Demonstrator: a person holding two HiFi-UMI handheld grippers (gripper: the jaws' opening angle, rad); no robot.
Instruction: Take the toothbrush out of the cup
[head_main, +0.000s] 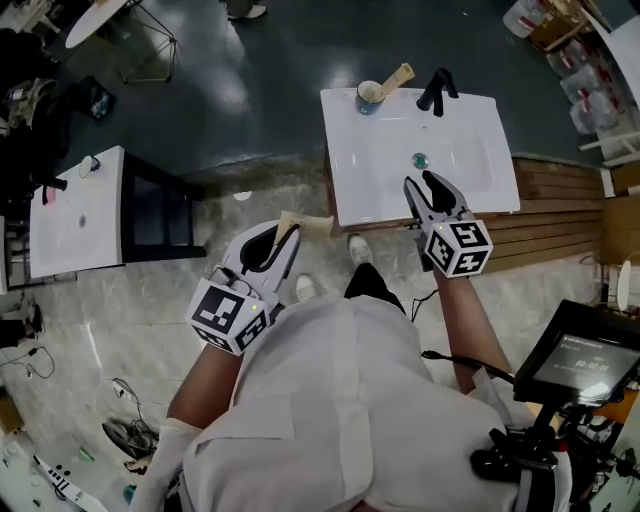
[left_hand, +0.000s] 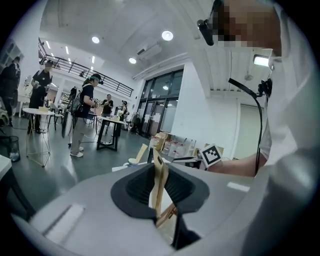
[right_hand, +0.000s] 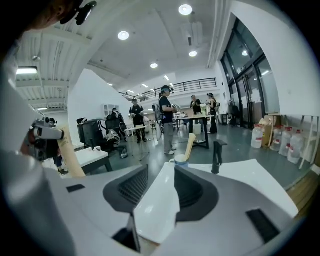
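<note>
A pale blue cup (head_main: 369, 98) stands at the far left corner of the white sink (head_main: 470, 130), with a wooden toothbrush (head_main: 397, 78) leaning out of it to the right. The right gripper view shows the cup (right_hand: 181, 160) and the toothbrush (right_hand: 189, 145) straight ahead. My right gripper (head_main: 424, 184) hovers over the sink's near edge, open and empty, well short of the cup. My left gripper (head_main: 279, 233) is lower left of the sink, off it, shut on a pale wooden stick (head_main: 303, 224). The stick (left_hand: 160, 185) stands upright between the jaws in the left gripper view.
A black faucet (head_main: 437, 91) rises at the sink's back edge right of the cup, and the drain (head_main: 420, 160) lies mid-basin. A white table (head_main: 75, 215) stands to the left, wooden slats (head_main: 560, 200) to the right. Several people (right_hand: 167, 120) stand far behind.
</note>
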